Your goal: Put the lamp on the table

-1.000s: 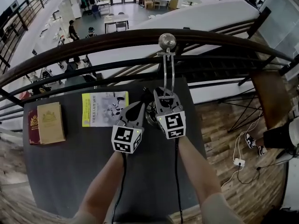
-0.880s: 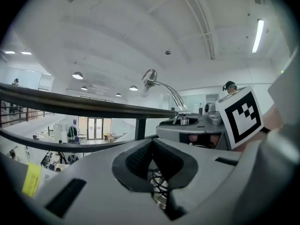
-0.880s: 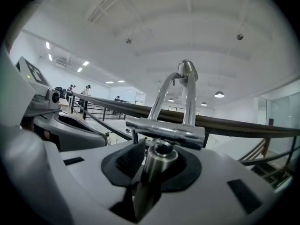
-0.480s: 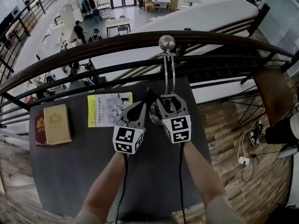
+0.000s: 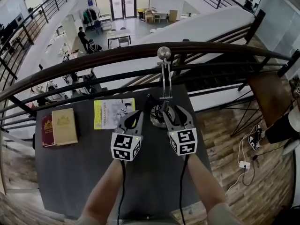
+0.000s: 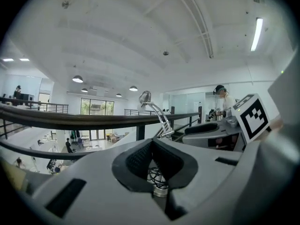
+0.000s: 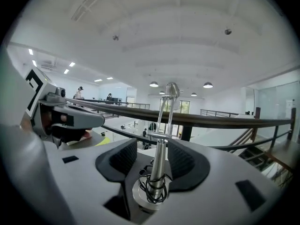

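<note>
Your right gripper (image 5: 173, 113) is at the far edge of the desk (image 5: 65, 177), and its jaws are opening. In the right gripper view the thin metal stem of the lamp (image 7: 157, 165) stands between the two dark pads (image 7: 123, 156), and there is a gap on each side, so the pads do not press on it.

The lamp stands upright on the desk on its round base. A thin cord is wound around the bottom of the stem. The stem goes up in front of the dark railing (image 5: 93, 60), and the round head of the lamp is at the top, at the height of the upper rail.

Your left gripper (image 5: 135, 116) is just to the left of the lamp base. Its jaws are closed, the tips meet and nothing is held between them. In the left gripper view you see the lamp base beyond the jaws.

On the left part of the desk lie a brown book (image 5: 64, 126) and a red book (image 5: 47, 131), touching each other. A yellow booklet (image 5: 113, 113) lies near the far edge, just beside your left gripper.
</note>
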